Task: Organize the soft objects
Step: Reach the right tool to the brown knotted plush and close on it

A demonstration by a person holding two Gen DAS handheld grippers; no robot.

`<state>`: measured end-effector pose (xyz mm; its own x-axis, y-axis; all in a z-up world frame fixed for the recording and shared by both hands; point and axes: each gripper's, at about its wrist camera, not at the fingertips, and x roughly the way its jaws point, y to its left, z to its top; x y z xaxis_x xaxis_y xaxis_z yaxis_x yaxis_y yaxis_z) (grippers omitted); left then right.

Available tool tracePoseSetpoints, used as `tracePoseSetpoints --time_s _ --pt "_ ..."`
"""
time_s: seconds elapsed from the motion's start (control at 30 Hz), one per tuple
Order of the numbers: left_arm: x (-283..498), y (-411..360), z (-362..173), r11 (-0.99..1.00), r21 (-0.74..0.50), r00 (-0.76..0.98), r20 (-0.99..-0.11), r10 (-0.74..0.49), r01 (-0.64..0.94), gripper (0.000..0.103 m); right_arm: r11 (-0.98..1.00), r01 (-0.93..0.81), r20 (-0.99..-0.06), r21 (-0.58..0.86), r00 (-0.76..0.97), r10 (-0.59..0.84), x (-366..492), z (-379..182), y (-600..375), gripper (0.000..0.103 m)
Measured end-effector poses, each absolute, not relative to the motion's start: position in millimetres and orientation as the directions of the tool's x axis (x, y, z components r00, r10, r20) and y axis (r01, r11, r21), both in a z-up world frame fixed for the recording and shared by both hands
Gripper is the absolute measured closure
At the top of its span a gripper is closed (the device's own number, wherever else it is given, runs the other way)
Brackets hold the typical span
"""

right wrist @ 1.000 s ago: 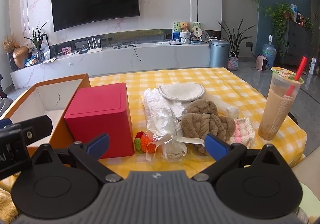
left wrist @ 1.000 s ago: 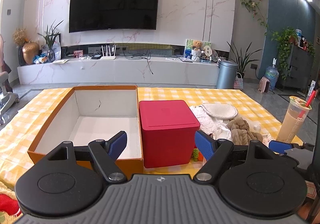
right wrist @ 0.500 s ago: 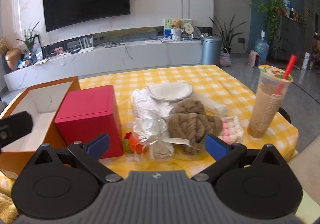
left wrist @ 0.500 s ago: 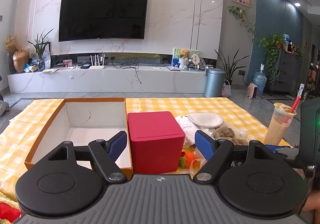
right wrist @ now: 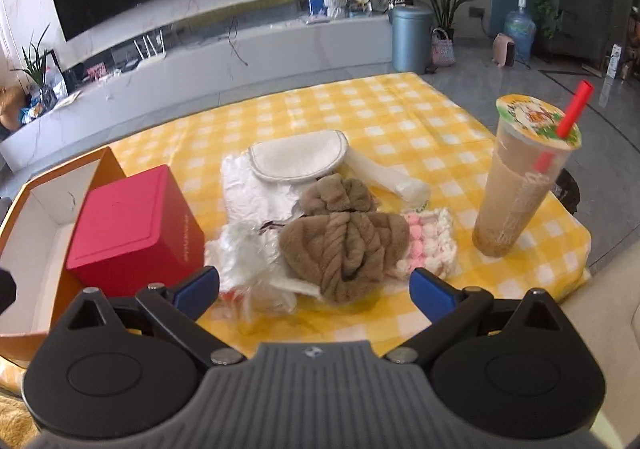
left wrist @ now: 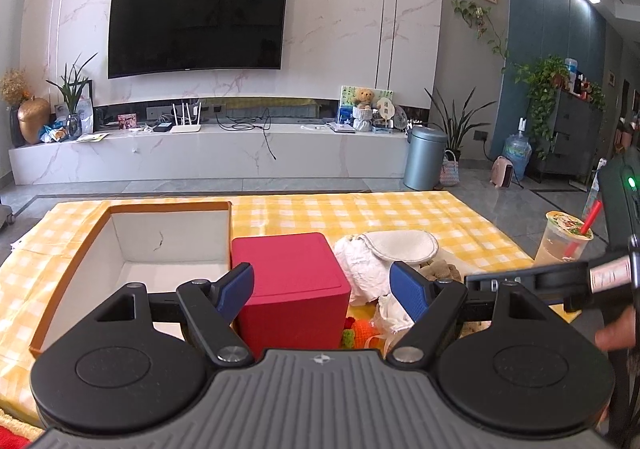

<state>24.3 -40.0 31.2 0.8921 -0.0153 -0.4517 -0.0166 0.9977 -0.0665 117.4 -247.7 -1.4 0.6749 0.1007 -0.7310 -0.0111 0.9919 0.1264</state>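
A heap of soft items lies on the yellow checked tablecloth: a brown plush twisted piece, a pink and white knitted piece, a white oval pad, white crinkled cloth and clear plastic wrap. An open orange box with a white inside stands left of a closed red box. My right gripper hovers open just in front of the brown plush piece, holding nothing. My left gripper is open and empty, near the red box's front.
A tall milk tea cup with a red straw stands right of the heap, near the table edge. A small orange knitted item lies by the red box. Behind the table are a TV wall, a low cabinet and a metal bin.
My right gripper has tilted down and moved closer over the heap of soft items. The left gripper has pulled back and risen, so the boxes look farther away.
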Motion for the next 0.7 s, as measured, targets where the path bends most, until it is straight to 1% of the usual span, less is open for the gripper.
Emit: tracePoseSetpoints --time_s 0.13,0.27,0.33,0.4,0.47,0.57,0.7 --pt "37 -54 29 0.998 -0.065 0.890 -0.454 -0.024 -0.006 0.012 0.985 0.010 -0.767 0.171 0.629 0.127 147 -3 -259 0.008" --pt "50 -65 20 0.998 -0.066 0.884 -0.465 -0.043 0.014 0.012 0.976 0.035 -0.748 0.213 0.649 0.140 159 -13 -270 0.008" --pt "55 -69 13 0.997 -0.066 0.882 -0.468 -0.057 0.030 0.012 0.959 0.041 -0.732 0.279 0.655 0.185 162 -25 -280 0.008" --pt "61 -73 4 0.998 -0.049 0.872 -0.485 -0.066 0.048 0.012 0.921 0.102 -0.731 0.377 0.643 0.229 167 -36 -294 0.008" --pt "63 -78 -3 0.998 -0.027 0.871 -0.488 -0.058 0.052 0.012 0.893 0.159 -0.728 0.422 0.646 0.229 170 -41 -304 0.008" --pt "64 -84 -14 0.997 -0.002 0.870 -0.489 -0.069 0.077 0.011 0.896 0.191 -0.738 0.400 0.647 0.191 176 -47 -309 0.008" --pt "64 -87 -28 0.995 -0.008 0.856 -0.509 -0.093 0.103 0.011 0.891 0.257 -0.793 0.374 0.587 0.164 192 -70 -315 0.008"
